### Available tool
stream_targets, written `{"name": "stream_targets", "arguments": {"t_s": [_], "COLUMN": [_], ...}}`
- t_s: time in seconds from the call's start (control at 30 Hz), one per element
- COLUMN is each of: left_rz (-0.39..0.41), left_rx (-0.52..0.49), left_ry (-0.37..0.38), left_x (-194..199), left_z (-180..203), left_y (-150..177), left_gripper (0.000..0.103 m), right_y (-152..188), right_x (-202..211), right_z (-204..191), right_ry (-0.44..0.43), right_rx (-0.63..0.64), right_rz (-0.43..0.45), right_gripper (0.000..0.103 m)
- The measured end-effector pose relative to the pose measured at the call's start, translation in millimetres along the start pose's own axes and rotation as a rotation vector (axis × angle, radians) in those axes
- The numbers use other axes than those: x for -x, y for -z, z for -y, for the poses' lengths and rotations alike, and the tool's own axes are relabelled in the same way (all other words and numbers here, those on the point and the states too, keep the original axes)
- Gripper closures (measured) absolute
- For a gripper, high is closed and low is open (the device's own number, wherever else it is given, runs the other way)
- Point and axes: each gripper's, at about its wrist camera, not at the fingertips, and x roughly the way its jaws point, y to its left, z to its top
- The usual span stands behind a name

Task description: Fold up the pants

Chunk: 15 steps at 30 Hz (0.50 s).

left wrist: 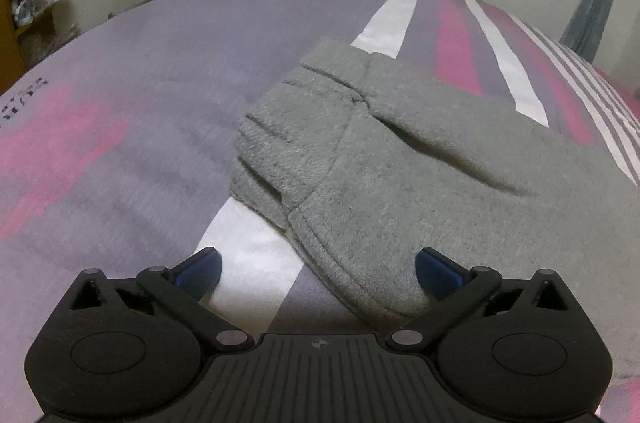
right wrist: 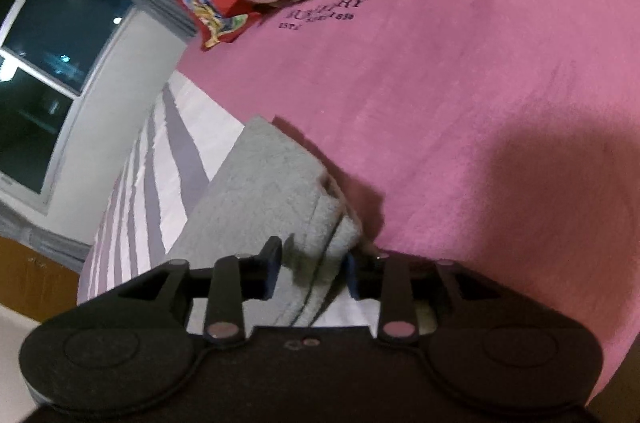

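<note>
Partly legible "EST" print (right wrist: 289, 25), bedsheet (right wrist: 440, 83)

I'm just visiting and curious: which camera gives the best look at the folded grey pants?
The left wrist view: the grey pants lie spread across the middle of the picture, with their stacked folded layers and seams plain to see. The right wrist view shows only a narrow folded end, partly hidden behind the right gripper.

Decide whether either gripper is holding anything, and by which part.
Left gripper: open, holding nothing. Right gripper: straddles the folded grey fleece pants' edge, no clear grip.
</note>
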Motion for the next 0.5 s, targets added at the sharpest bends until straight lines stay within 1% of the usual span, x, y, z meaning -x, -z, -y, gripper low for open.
{"name": "stream_targets", "arguments": {"t_s": [0.1,0.17,0.27,0.3,0.4,0.5], "left_rz": [0.021,0.033,0.041,0.042,0.044,0.033], "left_rx": [-0.002,-0.005,-0.011,-0.012,-0.016,-0.019], "left_ry": [0.009,0.014,0.02,0.023,0.032,0.042], "left_x": [3.8,5.8,8.5,8.7,10.8,13.3], "left_z": [-1.8,-3.6,-6.2,-6.6,-9.4,-11.5], "left_y": [3.7,5.1,6.5,6.5,7.4,6.1], "left_gripper": [0.0,0.0,0.0,0.0,0.0,0.0], "right_y": [1.4,1.6,3.1,4.9,10.8,21.2], "right_x": [-0.2,0.0,3.7,6.2,11.9,13.8], "right_z": [-6.6,-13.7,-29.6,-39.0,-71.0,-120.6], "right_ry": [0.03,0.054,0.094,0.106,0.1,0.069], "right_rx": [0.025,0.059,0.108,0.134,0.214,0.335], "right_rz": [-0.003,-0.005,0.024,0.042,0.074,0.096], "right_gripper": [0.073,0.085,0.086,0.086,0.087,0.087]}}
